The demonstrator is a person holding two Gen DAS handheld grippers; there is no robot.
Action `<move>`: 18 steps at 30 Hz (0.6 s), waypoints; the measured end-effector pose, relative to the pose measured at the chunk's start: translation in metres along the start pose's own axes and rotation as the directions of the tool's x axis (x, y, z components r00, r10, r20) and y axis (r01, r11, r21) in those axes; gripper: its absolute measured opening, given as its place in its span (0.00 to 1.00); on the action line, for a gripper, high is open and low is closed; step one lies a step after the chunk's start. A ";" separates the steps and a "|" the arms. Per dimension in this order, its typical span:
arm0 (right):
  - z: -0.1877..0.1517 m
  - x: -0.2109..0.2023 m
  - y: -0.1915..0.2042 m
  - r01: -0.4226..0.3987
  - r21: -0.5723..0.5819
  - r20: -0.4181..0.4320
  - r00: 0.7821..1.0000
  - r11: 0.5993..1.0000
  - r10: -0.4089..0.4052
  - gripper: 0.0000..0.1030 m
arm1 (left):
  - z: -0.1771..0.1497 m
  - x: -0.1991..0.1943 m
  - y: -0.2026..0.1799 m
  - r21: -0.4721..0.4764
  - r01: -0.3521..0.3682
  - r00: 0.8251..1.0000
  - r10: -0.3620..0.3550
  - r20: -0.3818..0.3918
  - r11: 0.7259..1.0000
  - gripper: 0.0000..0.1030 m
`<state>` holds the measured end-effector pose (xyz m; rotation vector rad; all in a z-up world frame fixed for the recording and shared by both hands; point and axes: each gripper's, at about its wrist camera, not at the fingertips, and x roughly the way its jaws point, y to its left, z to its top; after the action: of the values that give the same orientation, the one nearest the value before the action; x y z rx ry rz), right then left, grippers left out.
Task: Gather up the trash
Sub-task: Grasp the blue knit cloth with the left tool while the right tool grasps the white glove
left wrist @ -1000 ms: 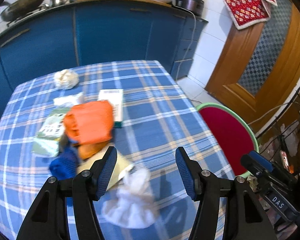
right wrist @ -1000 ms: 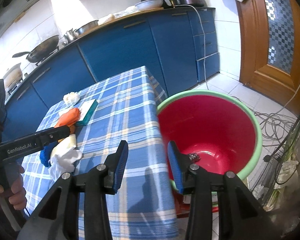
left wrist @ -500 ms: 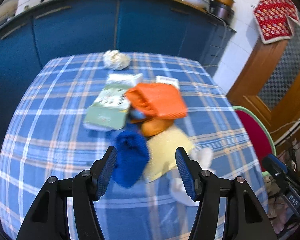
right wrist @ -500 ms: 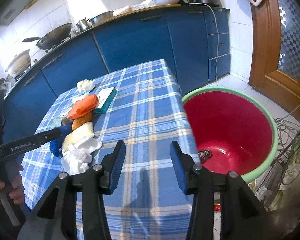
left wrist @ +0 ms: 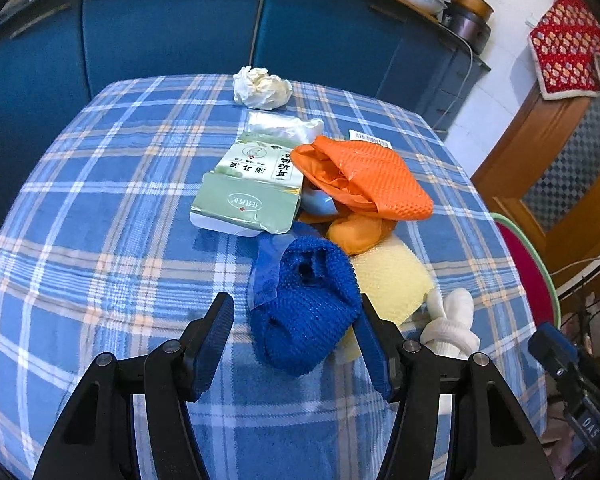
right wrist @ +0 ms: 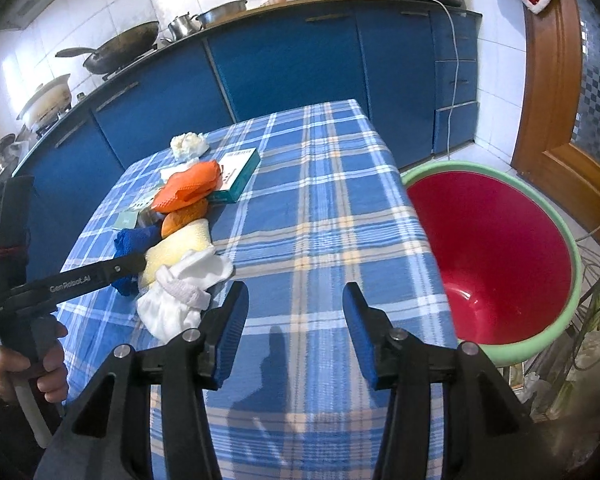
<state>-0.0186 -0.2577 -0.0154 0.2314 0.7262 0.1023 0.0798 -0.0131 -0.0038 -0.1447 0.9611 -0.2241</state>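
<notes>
A pile of trash lies on the blue plaid table (left wrist: 100, 208): a blue mesh bag (left wrist: 304, 304), an orange mesh bag (left wrist: 364, 176), a yellow sponge-like piece (left wrist: 392, 280), a white rag (left wrist: 452, 320), a green paper packet (left wrist: 252, 188) and a crumpled tissue (left wrist: 260, 86). My left gripper (left wrist: 296, 336) is open with the blue mesh bag between its fingers. My right gripper (right wrist: 294, 316) is open and empty above the table's near edge. The red basin (right wrist: 496, 248) stands on the floor to the right.
A teal box (right wrist: 238, 172) lies behind the orange bag (right wrist: 188, 188). Blue cabinets (right wrist: 284, 60) with pans and pots run along the back. A wooden door (right wrist: 560, 92) is at right. Cables lie on the floor by the basin.
My left gripper has swung left from the white rag and closed in on the blue mesh bag. My right gripper has moved left and back from the basin over the table.
</notes>
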 end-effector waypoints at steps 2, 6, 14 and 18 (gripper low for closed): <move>-0.001 0.002 0.003 -0.002 -0.004 -0.005 1.000 1.000 0.002 0.49 | 0.000 0.000 0.003 -0.008 0.016 1.000 -0.016 0.002 1.000 0.59; -0.002 0.005 0.010 -0.008 -0.017 -0.016 1.000 1.000 0.008 0.50 | -0.001 0.002 0.007 -0.031 0.051 0.999 -0.051 -0.006 0.998 0.46; -0.002 0.011 0.026 -0.028 -0.048 -0.036 0.999 0.998 0.026 0.50 | -0.001 0.000 0.015 -0.060 0.064 0.998 -0.064 -0.003 0.996 0.30; -0.003 0.016 0.035 -0.036 -0.066 -0.047 0.998 0.997 0.033 0.50 | -0.001 -0.002 0.020 -0.069 0.065 0.998 -0.065 0.001 0.996 0.29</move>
<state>-0.0092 -0.2211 -0.0189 0.1782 0.7629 0.1648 0.0800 0.0064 -0.0076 -0.2394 0.9661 -0.2514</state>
